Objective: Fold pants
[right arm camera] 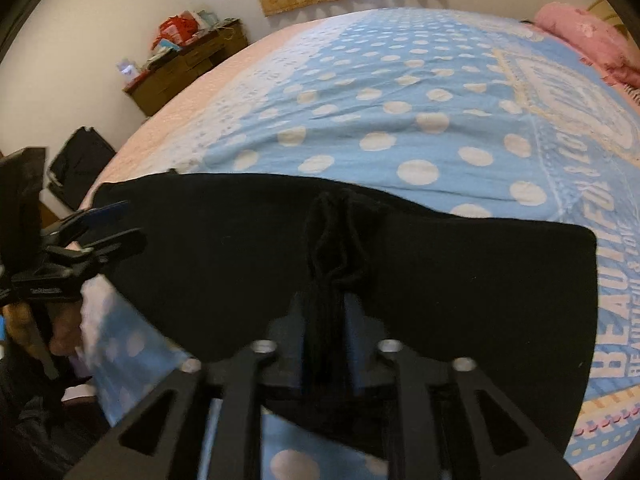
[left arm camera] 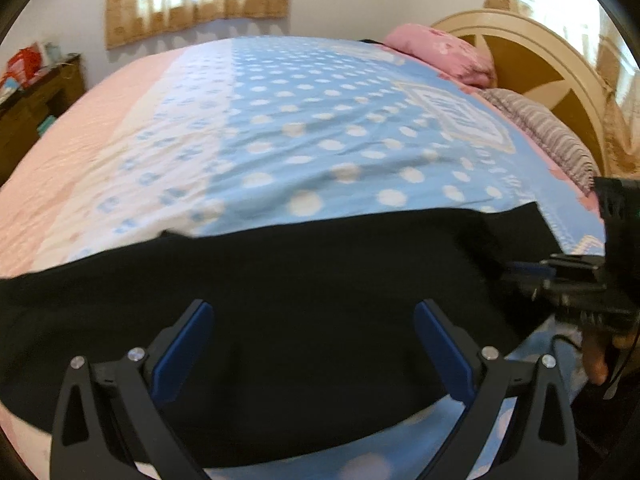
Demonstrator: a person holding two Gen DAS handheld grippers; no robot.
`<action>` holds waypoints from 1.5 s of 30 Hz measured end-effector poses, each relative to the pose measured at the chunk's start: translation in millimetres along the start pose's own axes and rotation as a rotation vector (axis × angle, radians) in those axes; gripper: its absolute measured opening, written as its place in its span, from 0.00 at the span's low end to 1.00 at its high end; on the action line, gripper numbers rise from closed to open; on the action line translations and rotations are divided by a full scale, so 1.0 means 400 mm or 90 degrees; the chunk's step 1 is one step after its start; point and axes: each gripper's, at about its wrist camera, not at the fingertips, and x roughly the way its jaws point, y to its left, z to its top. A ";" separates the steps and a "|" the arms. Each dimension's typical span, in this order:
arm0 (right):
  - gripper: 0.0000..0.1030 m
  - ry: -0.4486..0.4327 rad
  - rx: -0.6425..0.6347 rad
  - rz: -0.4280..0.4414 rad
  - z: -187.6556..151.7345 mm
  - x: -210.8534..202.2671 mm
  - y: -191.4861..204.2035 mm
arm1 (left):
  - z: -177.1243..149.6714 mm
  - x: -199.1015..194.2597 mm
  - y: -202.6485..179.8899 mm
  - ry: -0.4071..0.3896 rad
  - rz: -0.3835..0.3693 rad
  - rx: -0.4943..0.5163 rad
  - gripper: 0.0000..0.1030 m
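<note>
Black pants (left arm camera: 280,300) lie spread across the near edge of the bed. My left gripper (left arm camera: 312,320) is open, its blue pads wide apart just above the pants, holding nothing. My right gripper (right arm camera: 326,308) is shut on a pinched fold of the black pants (right arm camera: 460,280), and the cloth bunches up between its fingers. The right gripper also shows at the right edge of the left wrist view (left arm camera: 560,280). The left gripper also shows at the left edge of the right wrist view (right arm camera: 80,236).
The bed has a blue polka-dot cover (left arm camera: 340,128) with a pink strip (left arm camera: 80,148) on the left. A pink pillow (left arm camera: 444,54), a striped pillow (left arm camera: 548,132) and a headboard (left arm camera: 540,60) stand at the far right. A wooden dresser (right arm camera: 188,64) stands by the wall.
</note>
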 end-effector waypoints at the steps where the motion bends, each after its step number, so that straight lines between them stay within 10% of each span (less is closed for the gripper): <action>1: 0.53 0.000 0.001 0.021 -0.002 -0.009 0.001 | 0.007 0.004 -0.018 0.004 -0.012 0.006 0.95; 12: 0.54 -0.156 0.099 0.038 -0.076 -0.233 -0.116 | 0.038 0.081 -0.190 0.081 -0.138 0.033 0.71; 23: 0.55 -0.261 0.111 -0.012 -0.133 -0.263 -0.160 | 0.054 0.161 -0.296 0.126 -0.135 0.033 0.53; 27: 0.55 -0.297 0.084 -0.018 -0.147 -0.282 -0.146 | 0.051 0.161 -0.315 0.125 -0.137 0.049 0.15; 45: 0.57 -0.357 0.099 -0.018 -0.174 -0.303 -0.167 | 0.099 -0.023 -0.135 0.024 -0.124 -0.028 0.11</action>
